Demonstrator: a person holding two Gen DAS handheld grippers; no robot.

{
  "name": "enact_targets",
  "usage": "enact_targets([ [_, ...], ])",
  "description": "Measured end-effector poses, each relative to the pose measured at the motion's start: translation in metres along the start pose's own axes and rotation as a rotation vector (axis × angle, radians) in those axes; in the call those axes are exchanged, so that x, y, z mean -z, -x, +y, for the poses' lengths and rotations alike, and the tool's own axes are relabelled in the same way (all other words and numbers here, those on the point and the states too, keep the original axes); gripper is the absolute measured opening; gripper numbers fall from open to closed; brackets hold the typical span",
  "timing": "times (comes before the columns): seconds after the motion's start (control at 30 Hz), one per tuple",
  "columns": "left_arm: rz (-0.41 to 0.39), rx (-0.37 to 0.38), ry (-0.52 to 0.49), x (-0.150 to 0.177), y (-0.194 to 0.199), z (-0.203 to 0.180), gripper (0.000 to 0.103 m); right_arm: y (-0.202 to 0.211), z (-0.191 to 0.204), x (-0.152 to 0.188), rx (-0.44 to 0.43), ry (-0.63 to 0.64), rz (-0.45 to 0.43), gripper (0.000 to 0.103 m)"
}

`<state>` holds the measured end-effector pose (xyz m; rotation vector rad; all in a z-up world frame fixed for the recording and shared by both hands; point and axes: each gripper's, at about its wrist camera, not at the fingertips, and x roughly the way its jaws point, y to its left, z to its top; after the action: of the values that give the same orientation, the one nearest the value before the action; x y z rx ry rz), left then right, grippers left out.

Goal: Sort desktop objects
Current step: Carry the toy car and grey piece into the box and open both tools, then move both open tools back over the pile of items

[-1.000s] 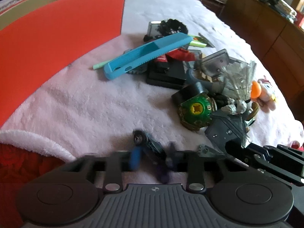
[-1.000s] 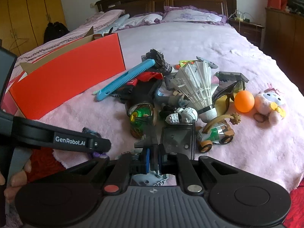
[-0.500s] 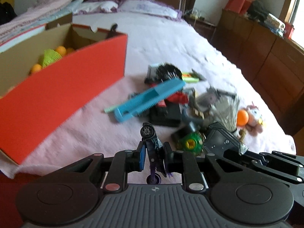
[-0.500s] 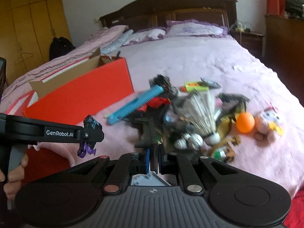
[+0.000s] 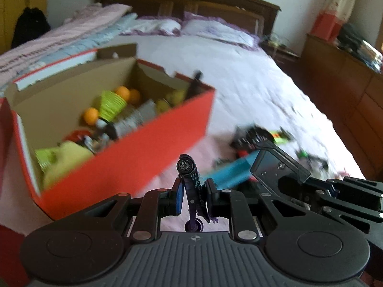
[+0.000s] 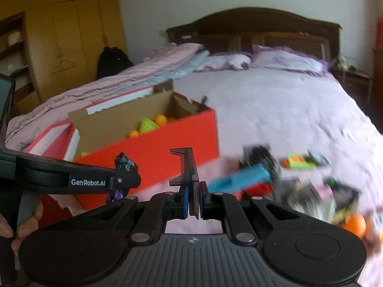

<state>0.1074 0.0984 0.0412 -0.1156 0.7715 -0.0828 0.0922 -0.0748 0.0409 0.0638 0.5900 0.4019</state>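
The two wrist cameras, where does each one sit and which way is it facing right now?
Left wrist: sits on the left tool, looking along its fingers at the open red box; a small purple-black toy is clamped in front.
Right wrist: sits on the right tool, facing the headboard; it grips a smoky transparent plastic piece, and a hand shows at left.
Shared: both see the red box, the blue comb and each other's tool.
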Motion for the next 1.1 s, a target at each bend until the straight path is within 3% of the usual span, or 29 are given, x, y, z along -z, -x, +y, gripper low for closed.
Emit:
enact_targets([
  [0.23,-0.08,-0.092,0.064,-0.054,0.002,0.048,0.021,-0.048,0.037,-0.07,-0.103,0.059,-0.026,0.009],
  [0.33,-0.062,-0.145,0.078,-0.074,-0.008,0.07,0.022,-0.079,0.057,-0.098,-0.136,0.07,-0.005,0.009],
  [0.53,-0.058,-0.209,0.103,-0.084,-0.011,0.091,0.051,-0.113,0.077,-0.123,-0.104,0.044,0.034,0.021],
  [0.6,-0.062,-0.213,0.108,-0.08,-0.009,0.093,0.064,-0.105,0.074,-0.119,-0.101,0.047,0.022,0.033],
  [0.63,-0.06,-0.211,0.112,-0.077,-0.008,0.093,0.064,-0.101,0.071,-0.115,-0.095,0.05,0.02,0.036],
  [0.83,-0.022,-0.16,0.114,-0.053,-0.008,0.071,0.072,-0.063,0.044,-0.069,-0.062,0.034,0.058,0.038],
  [1.1,0.006,-0.08,0.049,-0.019,-0.001,0.028,0.088,-0.012,0.003,-0.001,0.033,-0.081,0.14,0.045],
])
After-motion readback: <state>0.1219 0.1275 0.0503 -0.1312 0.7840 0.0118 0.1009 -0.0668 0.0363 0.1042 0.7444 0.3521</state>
